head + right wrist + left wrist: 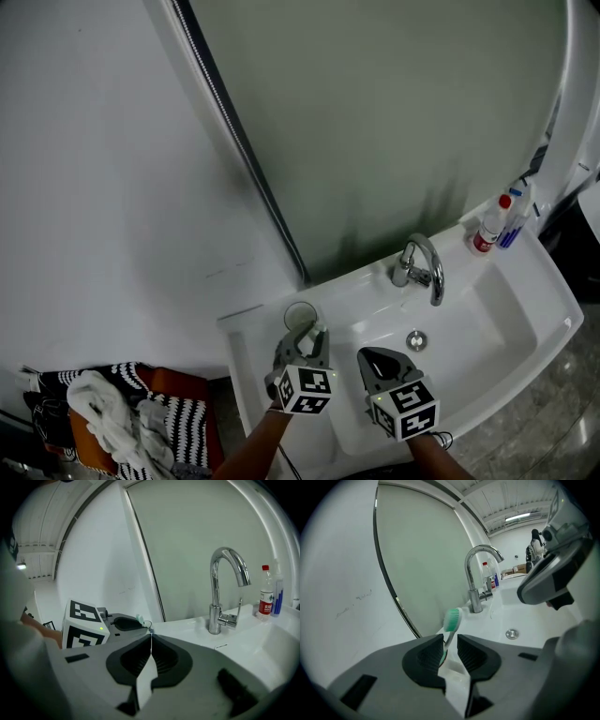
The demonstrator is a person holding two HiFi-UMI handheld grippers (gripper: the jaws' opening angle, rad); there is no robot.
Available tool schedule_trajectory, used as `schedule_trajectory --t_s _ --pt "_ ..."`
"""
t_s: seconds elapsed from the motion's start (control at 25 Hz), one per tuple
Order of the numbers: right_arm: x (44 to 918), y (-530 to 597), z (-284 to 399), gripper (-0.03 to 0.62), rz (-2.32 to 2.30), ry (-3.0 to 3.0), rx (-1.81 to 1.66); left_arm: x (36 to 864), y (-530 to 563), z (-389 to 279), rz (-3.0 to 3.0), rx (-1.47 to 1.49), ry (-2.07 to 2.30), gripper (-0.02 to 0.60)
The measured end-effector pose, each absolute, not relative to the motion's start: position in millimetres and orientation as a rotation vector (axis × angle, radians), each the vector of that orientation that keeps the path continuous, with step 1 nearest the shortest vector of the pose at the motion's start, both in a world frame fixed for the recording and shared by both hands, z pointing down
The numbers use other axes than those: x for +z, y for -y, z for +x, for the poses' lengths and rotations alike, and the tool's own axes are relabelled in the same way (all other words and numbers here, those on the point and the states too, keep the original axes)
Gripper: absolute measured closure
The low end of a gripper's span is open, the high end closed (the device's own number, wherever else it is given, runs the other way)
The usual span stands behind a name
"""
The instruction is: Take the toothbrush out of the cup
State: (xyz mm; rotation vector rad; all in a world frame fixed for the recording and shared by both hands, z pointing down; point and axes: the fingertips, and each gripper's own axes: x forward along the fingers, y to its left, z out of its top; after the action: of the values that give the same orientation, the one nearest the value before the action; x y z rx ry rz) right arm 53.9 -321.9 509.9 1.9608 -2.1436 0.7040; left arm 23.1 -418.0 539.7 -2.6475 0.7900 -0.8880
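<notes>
A toothbrush [452, 619] with a green head and white neck stands up between the jaws of my left gripper [450, 651]. The jaws are drawn in to a narrow gap around the neck, which rests against the left pad. In the head view the left gripper [302, 339] hangs over the clear cup [300, 314] on the sink's back left corner; the jaws hide most of the cup. My right gripper [367, 354] hovers over the basin beside it, shut with nothing held. In the right gripper view its jaws [151, 641] meet, and the toothbrush head [139, 618] shows beyond them.
A chrome faucet [422, 267] stands behind the white basin [525, 309], with the drain [416, 339] in front of it. Two bottles [489, 230] sit at the sink's far right corner. A basket of cloths [122, 422] lies on the floor at left.
</notes>
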Motion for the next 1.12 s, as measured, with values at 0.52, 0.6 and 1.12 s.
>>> schedule_trajectory --t_s 0.52,0.6,1.12 --pt "508.3 320.4 52.2 0.582 1.952 2.146 0.692 526.5 434.0 13.5 -2.571 -0.829 -0.888 0.552" --pt "505.6 320.6 52.3 0.582 1.953 2.150 0.684 526.3 436.9 11.5 -2.571 -0.831 -0.898 0.552" --pt "498.2 315.1 49.9 0.582 1.923 2.185 0.665 490.7 430.8 13.5 -2.619 -0.718 -0.962 0.552"
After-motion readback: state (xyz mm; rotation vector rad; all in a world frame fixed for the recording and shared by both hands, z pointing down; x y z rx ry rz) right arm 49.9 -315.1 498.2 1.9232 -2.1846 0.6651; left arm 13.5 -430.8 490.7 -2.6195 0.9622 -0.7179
